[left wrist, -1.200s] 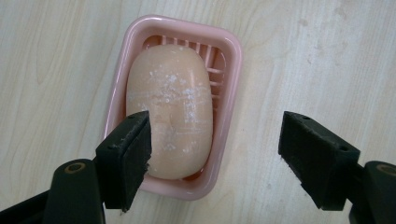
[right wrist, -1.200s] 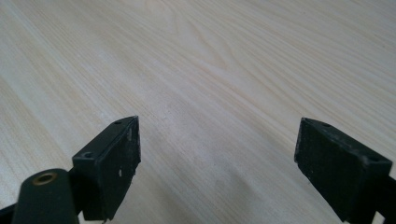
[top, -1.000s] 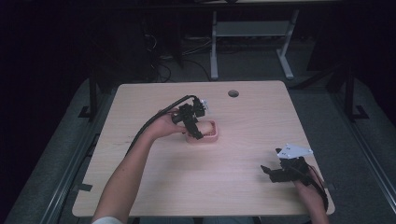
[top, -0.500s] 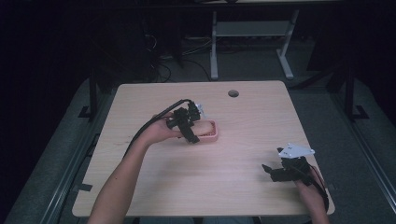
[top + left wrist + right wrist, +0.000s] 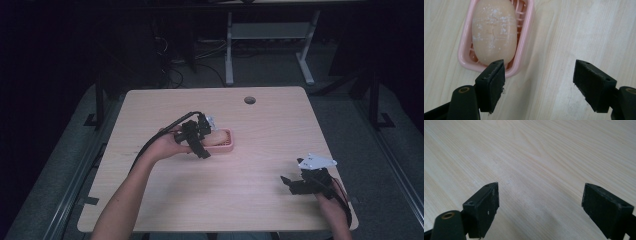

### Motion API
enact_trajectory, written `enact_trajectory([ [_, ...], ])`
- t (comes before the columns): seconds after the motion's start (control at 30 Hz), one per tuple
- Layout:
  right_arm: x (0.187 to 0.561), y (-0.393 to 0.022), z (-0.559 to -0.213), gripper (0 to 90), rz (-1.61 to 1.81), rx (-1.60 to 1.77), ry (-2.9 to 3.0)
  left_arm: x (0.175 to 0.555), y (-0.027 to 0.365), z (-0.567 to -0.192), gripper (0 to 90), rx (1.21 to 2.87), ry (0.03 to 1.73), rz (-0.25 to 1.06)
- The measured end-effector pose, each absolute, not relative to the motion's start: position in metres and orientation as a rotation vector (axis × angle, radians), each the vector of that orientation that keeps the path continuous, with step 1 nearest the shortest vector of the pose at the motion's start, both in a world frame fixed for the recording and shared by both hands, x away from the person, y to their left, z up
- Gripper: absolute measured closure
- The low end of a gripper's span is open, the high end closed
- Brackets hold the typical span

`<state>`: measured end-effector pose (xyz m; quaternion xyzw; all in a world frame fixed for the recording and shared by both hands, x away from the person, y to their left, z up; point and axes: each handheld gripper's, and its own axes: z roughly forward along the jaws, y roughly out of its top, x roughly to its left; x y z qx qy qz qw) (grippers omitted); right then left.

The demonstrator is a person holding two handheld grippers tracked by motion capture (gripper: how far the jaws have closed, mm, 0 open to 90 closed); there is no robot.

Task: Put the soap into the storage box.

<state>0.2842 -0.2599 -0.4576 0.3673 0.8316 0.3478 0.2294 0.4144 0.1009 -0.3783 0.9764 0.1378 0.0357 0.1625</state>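
Note:
A pale peach bar of soap (image 5: 494, 31) lies in a pink slatted soap dish (image 5: 526, 37) near the middle of the wooden table. In the high view the dish (image 5: 226, 144) sits just right of my left gripper (image 5: 202, 150). My left gripper (image 5: 540, 85) is open above the table beside the dish's near corner, nothing between its jaws. My right gripper (image 5: 292, 184) rests open near the table's front right corner, and in its own view the gripper (image 5: 540, 207) holds nothing over bare wood.
The table (image 5: 150, 110) has a round cable hole (image 5: 249, 100) near its far edge. A white desk frame (image 5: 270, 35) and cables stand on the dark floor behind the table.
My left gripper has drawn back toward the person and to the left, away from the soap dish. The right gripper has stayed in place.

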Motion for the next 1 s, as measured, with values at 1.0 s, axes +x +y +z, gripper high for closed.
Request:
enact_trajectory([
  [1.0,0.285,-0.255,-0.459,13.8,0.936,1.021,2.282,0.385,0.135,-0.397,25.1,2.778,0.457,0.087],
])
